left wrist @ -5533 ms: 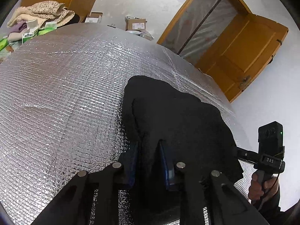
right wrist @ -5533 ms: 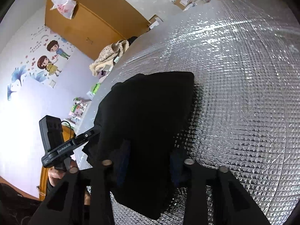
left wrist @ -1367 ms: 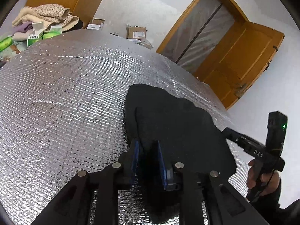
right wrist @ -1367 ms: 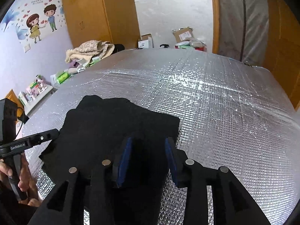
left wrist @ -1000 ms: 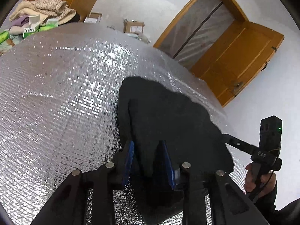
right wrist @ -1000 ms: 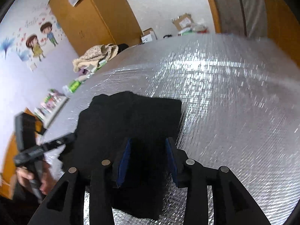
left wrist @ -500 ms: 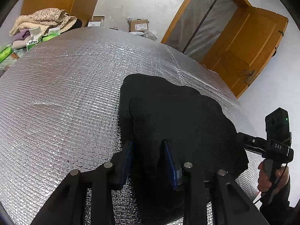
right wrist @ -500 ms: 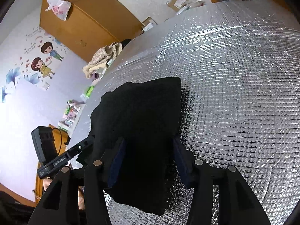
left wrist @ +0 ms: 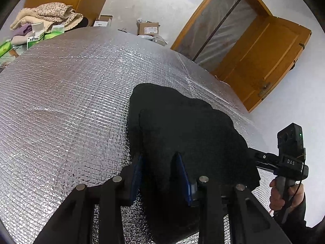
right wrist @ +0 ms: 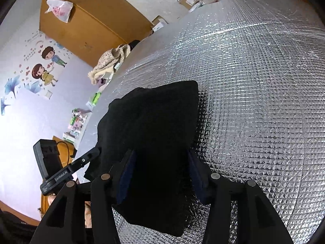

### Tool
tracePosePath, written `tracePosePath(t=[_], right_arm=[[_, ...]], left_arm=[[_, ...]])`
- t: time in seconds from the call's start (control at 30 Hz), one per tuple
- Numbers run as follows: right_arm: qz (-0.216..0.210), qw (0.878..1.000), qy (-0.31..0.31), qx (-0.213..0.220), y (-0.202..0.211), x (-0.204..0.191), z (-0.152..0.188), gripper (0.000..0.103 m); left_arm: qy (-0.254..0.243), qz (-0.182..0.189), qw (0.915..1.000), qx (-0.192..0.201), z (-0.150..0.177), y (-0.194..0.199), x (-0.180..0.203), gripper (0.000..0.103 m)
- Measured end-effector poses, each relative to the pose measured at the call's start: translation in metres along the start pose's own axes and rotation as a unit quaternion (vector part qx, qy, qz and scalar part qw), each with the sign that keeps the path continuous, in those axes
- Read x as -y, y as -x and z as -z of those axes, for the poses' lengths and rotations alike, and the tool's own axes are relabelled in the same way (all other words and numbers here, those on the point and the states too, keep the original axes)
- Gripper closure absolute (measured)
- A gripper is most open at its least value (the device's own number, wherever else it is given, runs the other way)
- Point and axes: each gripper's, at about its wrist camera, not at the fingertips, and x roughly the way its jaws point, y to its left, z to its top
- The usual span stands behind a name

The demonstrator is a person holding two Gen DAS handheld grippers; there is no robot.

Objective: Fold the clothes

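Two grippers reach over a black cloth (left wrist: pixel 182 126) that lies on a shiny silver mat (left wrist: pixel 61 101), near the mat's front edge. The left gripper (left wrist: pixel 159 158) has its blue fingers (left wrist: pixel 136 172) spread apart, one on each side of a bump of the cloth. The right gripper (right wrist: pixel 160 156) is spread wide too, with cloth between its fingers (right wrist: pixel 195 170). I cannot tell if either one squeezes the cloth. A hand (left wrist: pixel 284 195) holds the right gripper's handle. A heap of other clothes (left wrist: pixel 46 14) sits behind the mat, beside a brown wardrobe (right wrist: pixel 81 24). A wooden door (left wrist: pixel 264 57) stands open.
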Motion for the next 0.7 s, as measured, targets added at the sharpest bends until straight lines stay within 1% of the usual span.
tracePosePath(t=[0.2, 0.4, 0.43, 0.47, 0.5, 0.57, 0.63, 0.7], right_arm=[[0.003, 1.0, -0.003, -0.001, -0.001, -0.001, 0.003, 0.049], [0.0, 1.0, 0.005, -0.009, -0.007, -0.006, 0.003, 0.049], [0.0, 1.0, 0.007, -0.01, -0.008, -0.007, 0.003, 0.051], [0.0, 1.0, 0.01, -0.01, -0.008, -0.008, 0.002, 0.056], [0.0, 1.0, 0.012, -0.011, -0.008, -0.009, 0.002, 0.059], [0.001, 1.0, 0.018, -0.009, -0.008, -0.011, 0.002, 0.067], [0.002, 1.0, 0.024, -0.006, -0.007, -0.014, 0.001, 0.07], [0.001, 1.0, 0.026, -0.002, -0.006, -0.015, 0.0, 0.073]], left_arm=[[-0.002, 0.01, 0.9999, 0.001, 0.005, -0.002, -0.006, 0.067], [0.013, 0.038, 0.9992, 0.007, 0.008, -0.002, -0.014, 0.067], [0.015, 0.042, 0.999, 0.008, 0.009, -0.003, -0.015, 0.067], [0.013, 0.041, 0.9991, 0.006, 0.009, -0.003, -0.014, 0.067], [0.009, 0.037, 0.9992, 0.003, 0.008, -0.003, -0.013, 0.068], [0.004, 0.038, 0.9993, -0.001, 0.007, -0.003, -0.011, 0.077], [0.006, 0.043, 0.999, 0.001, 0.005, -0.001, -0.011, 0.084], [0.001, 0.044, 0.999, 0.008, 0.001, 0.003, -0.011, 0.088]])
